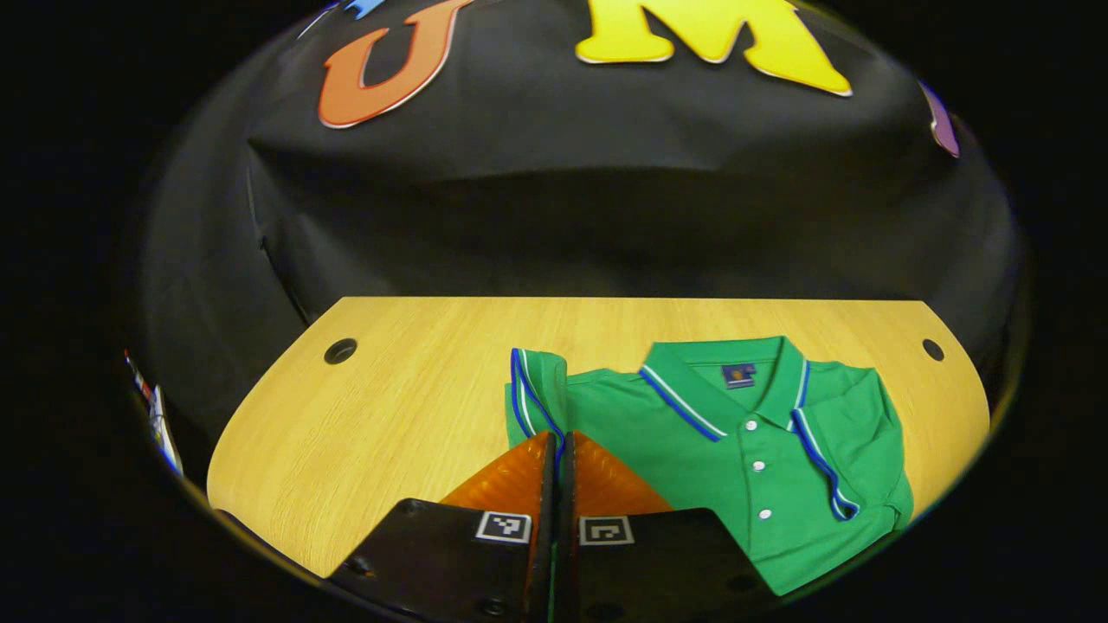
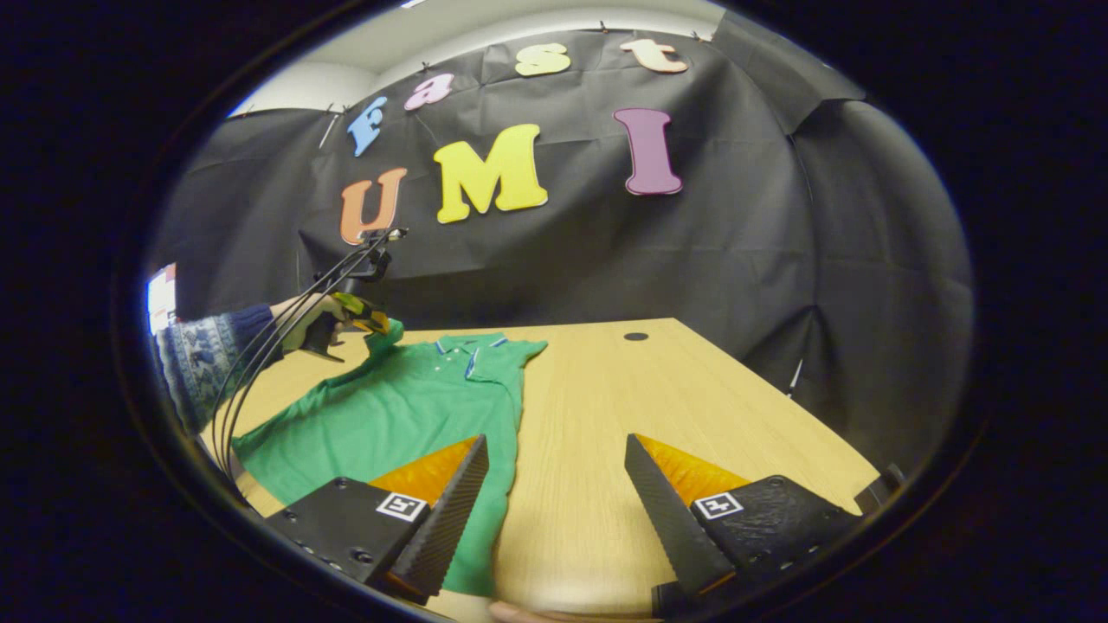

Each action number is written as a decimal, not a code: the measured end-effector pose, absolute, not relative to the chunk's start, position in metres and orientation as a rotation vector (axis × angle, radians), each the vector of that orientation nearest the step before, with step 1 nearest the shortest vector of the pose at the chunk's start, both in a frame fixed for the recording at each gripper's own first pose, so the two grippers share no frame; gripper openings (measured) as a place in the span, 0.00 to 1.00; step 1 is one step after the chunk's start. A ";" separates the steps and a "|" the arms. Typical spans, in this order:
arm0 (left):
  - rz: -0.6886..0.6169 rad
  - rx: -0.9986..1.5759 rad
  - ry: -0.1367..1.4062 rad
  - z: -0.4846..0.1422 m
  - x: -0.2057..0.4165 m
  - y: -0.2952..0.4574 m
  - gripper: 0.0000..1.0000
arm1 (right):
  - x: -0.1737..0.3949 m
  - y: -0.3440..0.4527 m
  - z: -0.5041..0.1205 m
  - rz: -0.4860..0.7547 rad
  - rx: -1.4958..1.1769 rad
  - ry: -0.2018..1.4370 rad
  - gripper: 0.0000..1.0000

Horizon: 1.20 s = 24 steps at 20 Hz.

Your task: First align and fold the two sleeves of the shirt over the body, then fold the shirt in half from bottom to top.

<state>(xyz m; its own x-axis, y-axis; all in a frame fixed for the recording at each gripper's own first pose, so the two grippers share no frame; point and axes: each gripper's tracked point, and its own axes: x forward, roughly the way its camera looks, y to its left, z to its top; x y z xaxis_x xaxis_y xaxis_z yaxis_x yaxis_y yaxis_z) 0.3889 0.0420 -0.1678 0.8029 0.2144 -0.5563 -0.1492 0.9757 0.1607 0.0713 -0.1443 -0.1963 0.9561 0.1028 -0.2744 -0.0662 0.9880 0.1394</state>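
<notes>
A: Left gripper view, quick. What's the left gripper [image 1: 557, 450] doing?

B: Fingers pressed together, pinching the left sleeve [image 1: 535, 394] of the green polo shirt [image 1: 736, 459]. Cuff w/ blue-white trim stands up just past the tips. Shirt lies on the wooden table [image 1: 389, 407], collar toward the far edge.

A: Other sleeve?

B: Right sleeve [image 1: 853, 450] already folded across the chest, trimmed cuff slanting down beside the white buttons [image 1: 759, 465].

A: Any writing?

B: Small dark blue label [image 1: 738, 375] inside the collar; too small to read. Square black-white markers [image 1: 504, 526] on the gripper body, no text.

A: Right gripper view adds what?

B: Right gripper [image 2: 554, 497] spread wide, nothing between the fingers, over the table's near edge beside the shirt hem. Whole shirt length visible here, bottom spread flat. Farther off, a hand [image 2: 303, 322] in a patterned knit sleeve [image 2: 203, 355] holds the left gripper up at the shirt's shoulder, sleeve lifted off the table, cables [image 2: 286, 329] looping from it.

A: Table details?

B: Round cable holes [image 1: 340, 350] near the far corners.
</notes>
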 end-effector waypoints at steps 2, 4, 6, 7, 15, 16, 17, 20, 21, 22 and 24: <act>0.165 0.134 0.610 -0.166 0.386 0.017 0.41 | 0.067 -0.144 -0.199 0.074 0.136 0.306 0.96; 0.157 0.115 0.585 -0.159 0.381 0.002 0.80 | 0.060 -0.145 -0.199 0.067 0.133 0.313 0.96; 0.136 0.061 0.556 -0.148 0.371 -0.010 1.00 | 0.054 -0.144 -0.196 0.057 0.115 0.308 0.96; 0.128 0.055 0.534 -0.139 0.363 -0.012 1.00 | 0.050 -0.141 -0.194 0.057 0.107 0.305 0.92; 0.082 0.014 0.385 -0.075 0.263 -0.003 1.00 | 0.018 -0.104 -0.157 0.087 0.082 0.230 0.96; 0.080 0.012 0.373 -0.072 0.246 0.002 1.00 | 0.014 -0.100 -0.153 0.084 0.079 0.220 0.96; 0.084 0.011 0.362 -0.069 0.230 0.007 1.00 | 0.009 -0.095 -0.150 0.084 0.077 0.210 0.96; 0.093 0.032 0.346 -0.069 0.179 0.024 1.00 | -0.002 -0.080 -0.146 0.092 0.069 0.204 0.96; 0.102 0.036 0.338 -0.070 0.163 0.030 1.00 | -0.004 -0.076 -0.149 0.091 0.060 0.210 0.96; 0.108 0.046 0.327 -0.072 0.149 0.036 1.00 | -0.006 -0.073 -0.149 0.089 0.051 0.216 0.96; 0.121 0.063 0.313 -0.081 0.118 0.049 1.00 | -0.007 -0.067 -0.150 0.084 0.038 0.226 0.96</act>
<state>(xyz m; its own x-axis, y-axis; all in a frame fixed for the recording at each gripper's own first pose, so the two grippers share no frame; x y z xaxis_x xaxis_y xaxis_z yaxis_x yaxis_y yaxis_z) 0.1180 0.0491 -0.0809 0.9443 0.1286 -0.3030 -0.1089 0.9907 0.0810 -0.0072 -0.0669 -0.1498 0.9712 0.0870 -0.2219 -0.0785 0.9958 0.0471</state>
